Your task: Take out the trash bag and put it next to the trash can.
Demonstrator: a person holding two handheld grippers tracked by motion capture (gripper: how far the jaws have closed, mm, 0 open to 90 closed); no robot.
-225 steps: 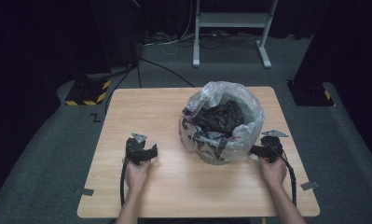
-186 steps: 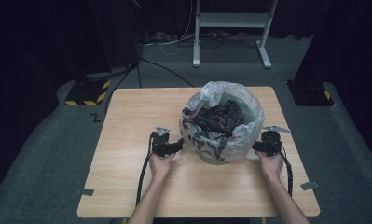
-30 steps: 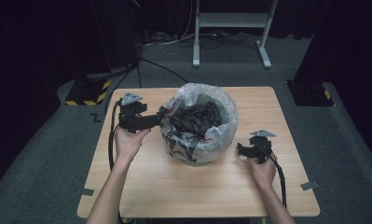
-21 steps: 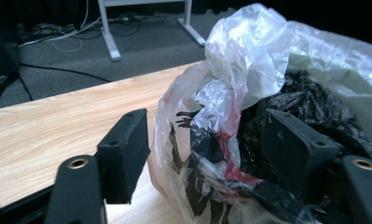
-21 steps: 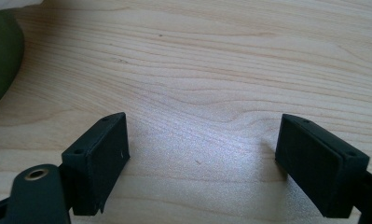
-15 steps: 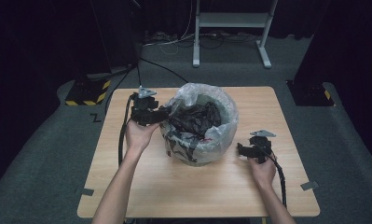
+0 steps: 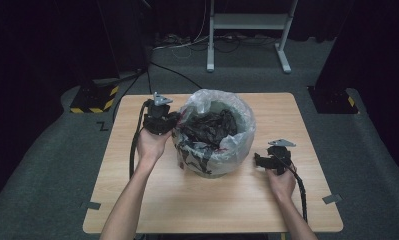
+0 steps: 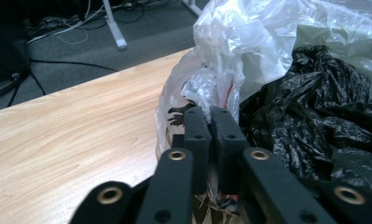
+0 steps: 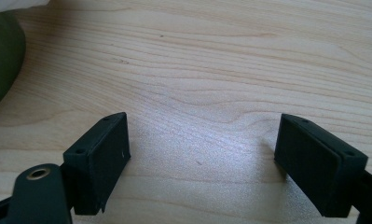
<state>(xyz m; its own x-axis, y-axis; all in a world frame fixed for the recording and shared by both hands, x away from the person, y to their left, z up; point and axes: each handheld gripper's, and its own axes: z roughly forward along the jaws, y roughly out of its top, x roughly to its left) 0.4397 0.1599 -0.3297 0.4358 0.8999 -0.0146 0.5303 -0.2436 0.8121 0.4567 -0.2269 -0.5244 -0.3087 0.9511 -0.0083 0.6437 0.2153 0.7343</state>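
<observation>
We find the left gripper (image 8: pixel 210 122) just closed, pinching the thin, slippery clear plastic bin liner (image 8: pixel 230 56) at its rim; right gripper (image 9: pixel 202 158) open.

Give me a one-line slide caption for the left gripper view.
Left gripper pinching the clear bag liner's rim beside crumpled black plastic.

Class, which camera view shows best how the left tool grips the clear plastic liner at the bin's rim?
The left gripper view: the left tool has its jaws pressed together on the clear plastic liner at the rim, beside the black bags. The high view shows that tool against the liner's left edge, too small to judge. The right gripper view shows mostly bare table.
</observation>
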